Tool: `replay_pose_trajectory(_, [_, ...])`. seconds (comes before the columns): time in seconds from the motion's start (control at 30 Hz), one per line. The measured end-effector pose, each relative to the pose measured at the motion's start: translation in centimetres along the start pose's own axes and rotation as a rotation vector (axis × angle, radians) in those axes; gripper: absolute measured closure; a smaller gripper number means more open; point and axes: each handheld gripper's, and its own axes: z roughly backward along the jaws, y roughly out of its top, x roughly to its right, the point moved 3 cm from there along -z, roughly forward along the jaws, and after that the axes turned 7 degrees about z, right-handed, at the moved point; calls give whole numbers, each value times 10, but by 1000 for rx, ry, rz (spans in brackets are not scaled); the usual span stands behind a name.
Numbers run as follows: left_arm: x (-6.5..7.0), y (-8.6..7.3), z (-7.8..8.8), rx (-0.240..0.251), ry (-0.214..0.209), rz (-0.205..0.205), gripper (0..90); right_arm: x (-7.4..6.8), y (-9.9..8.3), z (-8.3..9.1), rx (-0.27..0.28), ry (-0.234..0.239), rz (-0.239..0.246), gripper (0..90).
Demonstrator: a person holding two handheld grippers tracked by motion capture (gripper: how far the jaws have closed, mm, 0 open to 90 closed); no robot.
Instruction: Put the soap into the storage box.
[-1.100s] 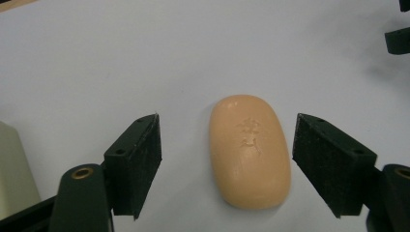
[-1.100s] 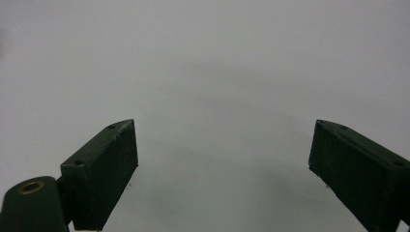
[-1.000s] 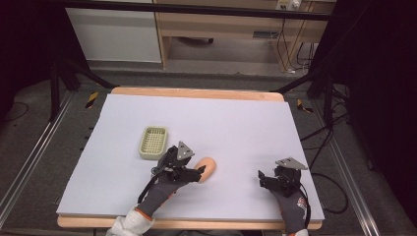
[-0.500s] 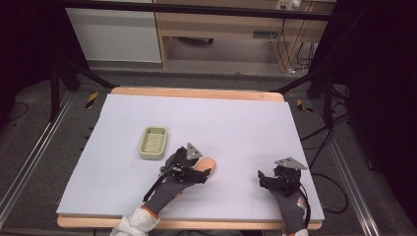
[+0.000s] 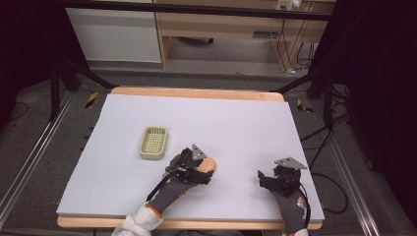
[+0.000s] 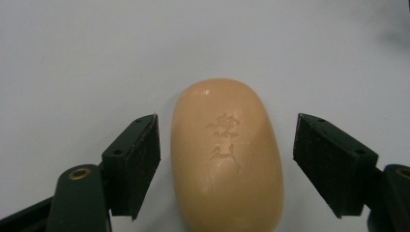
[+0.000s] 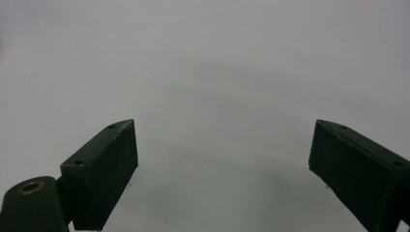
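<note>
One smooth oval soap bar (image 6: 227, 157) | left claw (image 6: 227, 166) spread around it | right claw (image 7: 222, 176) spread, bare

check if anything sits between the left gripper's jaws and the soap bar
Nothing visible does. In the left gripper view the left gripper is open with a jaw on each side of the soap bar, and only bare white table surface shows in the gaps.

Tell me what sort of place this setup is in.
Probably a lab or recording workspace: a white-covered table ringed by dark curtains, cables trailing on the floor, and a person working hand-held tongs over a soap bar near a small basket.
</note>
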Motion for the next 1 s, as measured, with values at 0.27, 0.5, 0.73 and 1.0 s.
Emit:
replay_pose_trajectory(0.27, [1, -3, -7, -20, -7, 4, 248, 0, 0, 0, -3, 3, -3, 104])
replay_pose_trajectory(0.5, [0, -4, -11, -33, -6, 11, 273, 0, 0, 0, -4, 4, -4, 104])
replay_pose_trajectory(0.73, [-1, -7, -17, -55, -4, 24, 280, 0, 0, -1, -4, 6, -6, 105])
replay_pose_trajectory(1.0, [-1, -7, -18, -57, -5, 33, 297, 0, 0, -1, -7, 9, -7, 105])
